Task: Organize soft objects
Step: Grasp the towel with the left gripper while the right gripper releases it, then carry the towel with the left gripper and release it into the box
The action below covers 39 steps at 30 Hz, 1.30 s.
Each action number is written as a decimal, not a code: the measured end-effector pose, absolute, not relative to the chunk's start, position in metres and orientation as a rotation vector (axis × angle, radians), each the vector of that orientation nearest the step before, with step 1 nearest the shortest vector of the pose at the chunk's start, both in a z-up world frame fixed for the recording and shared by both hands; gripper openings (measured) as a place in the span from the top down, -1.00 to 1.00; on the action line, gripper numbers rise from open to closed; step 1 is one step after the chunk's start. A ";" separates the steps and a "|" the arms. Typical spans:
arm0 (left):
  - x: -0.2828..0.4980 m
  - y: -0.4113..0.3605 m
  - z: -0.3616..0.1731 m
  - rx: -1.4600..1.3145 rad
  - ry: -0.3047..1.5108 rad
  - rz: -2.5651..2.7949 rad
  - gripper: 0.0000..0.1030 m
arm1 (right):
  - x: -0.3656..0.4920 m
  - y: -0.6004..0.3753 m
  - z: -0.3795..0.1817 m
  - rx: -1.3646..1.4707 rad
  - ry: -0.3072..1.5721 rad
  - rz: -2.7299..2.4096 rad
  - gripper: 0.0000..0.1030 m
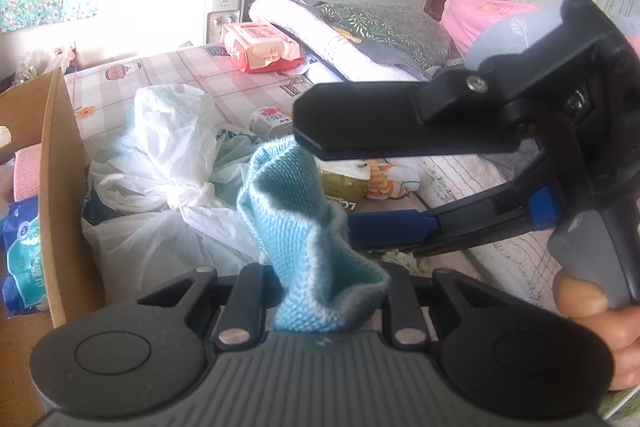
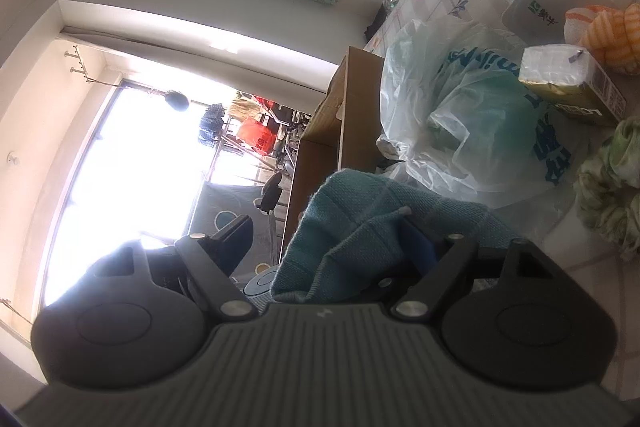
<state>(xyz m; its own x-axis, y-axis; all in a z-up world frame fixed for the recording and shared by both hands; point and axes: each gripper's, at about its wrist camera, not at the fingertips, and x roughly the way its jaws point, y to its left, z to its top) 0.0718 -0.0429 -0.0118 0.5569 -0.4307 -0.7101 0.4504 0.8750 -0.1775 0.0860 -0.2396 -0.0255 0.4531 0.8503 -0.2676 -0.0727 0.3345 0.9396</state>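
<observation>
Left gripper (image 1: 320, 307) fingers pinch one end of the blue knit cloth (image 1: 296, 227), lifted clear of the bed. Right gripper (image 1: 332, 183) fingers spread wide, upper one just above the cloth's top edge, lower behind it. Probably positioning for a second hold to fold. Cardboard box (image 1: 60, 187) beside the plastic bags (image 1: 160, 163) looks like the destination.

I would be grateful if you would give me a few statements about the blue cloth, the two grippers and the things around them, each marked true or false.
1. The left gripper is shut on the light blue cloth. True.
2. The right gripper is shut. False: its jaws stand wide apart.
3. The cardboard box stands left of the white plastic bags in the left wrist view. True.
4. The cloth is red. False: it is light blue.
</observation>
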 end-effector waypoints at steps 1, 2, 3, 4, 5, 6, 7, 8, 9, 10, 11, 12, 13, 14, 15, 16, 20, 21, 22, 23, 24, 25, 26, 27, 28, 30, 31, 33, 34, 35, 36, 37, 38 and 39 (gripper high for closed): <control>0.071 -0.039 -0.006 0.026 0.816 -0.512 0.59 | 0.087 -0.237 -0.020 1.048 0.897 0.737 -0.57; 0.070 -0.035 -0.001 0.026 0.802 -0.503 0.59 | 0.088 -0.234 -0.014 1.040 0.887 0.748 -0.57; 0.069 -0.030 0.004 0.025 0.789 -0.493 0.59 | 0.089 -0.230 -0.008 1.033 0.877 0.759 -0.57; 0.068 -0.026 0.009 0.024 0.775 -0.482 0.59 | 0.091 -0.227 -0.004 1.028 0.871 0.769 -0.57; 0.067 -0.020 0.014 0.022 0.763 -0.471 0.60 | 0.093 -0.222 0.003 1.020 0.861 0.785 -0.57; 0.067 -0.013 0.019 0.019 0.750 -0.459 0.60 | 0.096 -0.217 0.008 1.018 0.855 0.798 -0.57; 0.067 -0.005 0.025 0.013 0.735 -0.444 0.60 | 0.099 -0.212 0.013 1.015 0.850 0.811 -0.57; 0.066 0.004 0.032 0.005 0.719 -0.427 0.60 | 0.102 -0.206 0.018 1.009 0.845 0.825 -0.58; 0.065 0.011 0.036 0.000 0.707 -0.413 0.60 | 0.106 -0.199 0.023 1.006 0.839 0.841 -0.58; 0.065 0.020 0.043 -0.009 0.690 -0.393 0.60 | 0.111 -0.191 0.029 1.003 0.830 0.861 -0.59; 0.065 0.029 0.048 -0.021 0.678 -0.379 0.61 | 0.117 -0.183 0.035 1.001 0.821 0.882 -0.60; 0.065 0.038 0.052 -0.037 0.669 -0.367 0.63 | 0.121 -0.176 0.040 1.005 0.816 0.898 -0.61; 0.065 0.048 0.057 -0.059 0.666 -0.356 0.64 | 0.125 -0.169 0.044 1.010 0.814 0.915 -0.62; 0.066 0.055 0.059 -0.083 0.667 -0.345 0.65 | 0.130 -0.162 0.049 1.011 0.812 0.935 -0.63; 0.066 0.066 0.062 -0.104 0.667 -0.330 0.66 | 0.134 -0.157 0.052 1.013 0.806 0.946 -0.64; 0.066 0.075 0.065 -0.117 0.664 -0.311 0.66 | 0.138 -0.153 0.055 1.015 0.801 0.949 -0.65; 0.073 0.113 0.073 -0.133 0.670 -0.214 0.66 | 0.148 -0.141 0.059 1.024 0.799 0.965 -0.67; 0.074 0.123 0.074 -0.132 0.676 -0.194 0.66 | 0.149 -0.140 0.058 1.025 0.806 0.966 -0.68; 0.073 0.133 0.078 -0.130 0.689 -0.166 0.66 | 0.149 -0.139 0.056 1.024 0.812 0.964 -0.68; 0.077 0.144 0.078 -0.125 0.707 -0.147 0.66 | 0.150 -0.138 0.053 1.023 0.822 0.961 -0.69; 0.080 0.153 0.079 -0.117 0.726 -0.129 0.66 | 0.150 -0.135 0.047 1.020 0.838 0.956 -0.69; 0.085 0.161 0.079 -0.107 0.747 -0.115 0.66 | 0.149 -0.134 0.042 1.020 0.854 0.950 -0.70; 0.090 0.169 0.077 -0.099 0.775 -0.111 0.66 | 0.149 -0.133 0.038 1.020 0.867 0.944 -0.70; 0.093 0.175 0.076 -0.102 0.813 -0.115 0.66 | 0.149 -0.131 0.032 1.017 0.883 0.937 -0.70; 0.097 0.181 0.074 -0.111 0.852 -0.124 0.66 | 0.149 -0.131 0.028 1.016 0.893 0.931 -0.71; 0.109 0.188 0.058 -0.111 0.937 -0.141 0.65 | 0.149 -0.130 0.019 1.020 0.915 0.914 -0.71; 0.115 0.192 0.049 -0.099 0.977 -0.135 0.65 | 0.149 -0.130 0.016 1.022 0.921 0.907 -0.71; 0.131 0.195 0.026 -0.068 1.061 -0.121 0.65 | 0.151 -0.129 0.011 1.024 0.928 0.895 -0.71; 0.137 0.195 0.016 -0.059 1.097 -0.122 0.65 | 0.152 -0.128 0.009 1.024 0.929 0.892 -0.71; 0.143 0.194 0.003 -0.048 1.134 -0.121 0.65 | 0.153 -0.128 0.008 1.023 0.930 0.889 -0.71; 0.154 0.192 -0.007 -0.034 1.161 -0.109 0.65 | 0.154 -0.128 0.007 1.020 0.929 0.887 -0.71; 0.164 0.192 -0.014 -0.019 1.181 -0.093 0.65 | 0.155 -0.128 0.007 1.016 0.928 0.885 -0.71; 0.173 0.192 -0.020 -0.005 1.197 -0.080 0.64 | 0.156 -0.129 0.008 1.012 0.929 0.879 -0.71; 0.180 0.193 -0.025 0.009 1.211 -0.067 0.63 | 0.157 -0.130 0.009 1.008 0.928 0.874 -0.71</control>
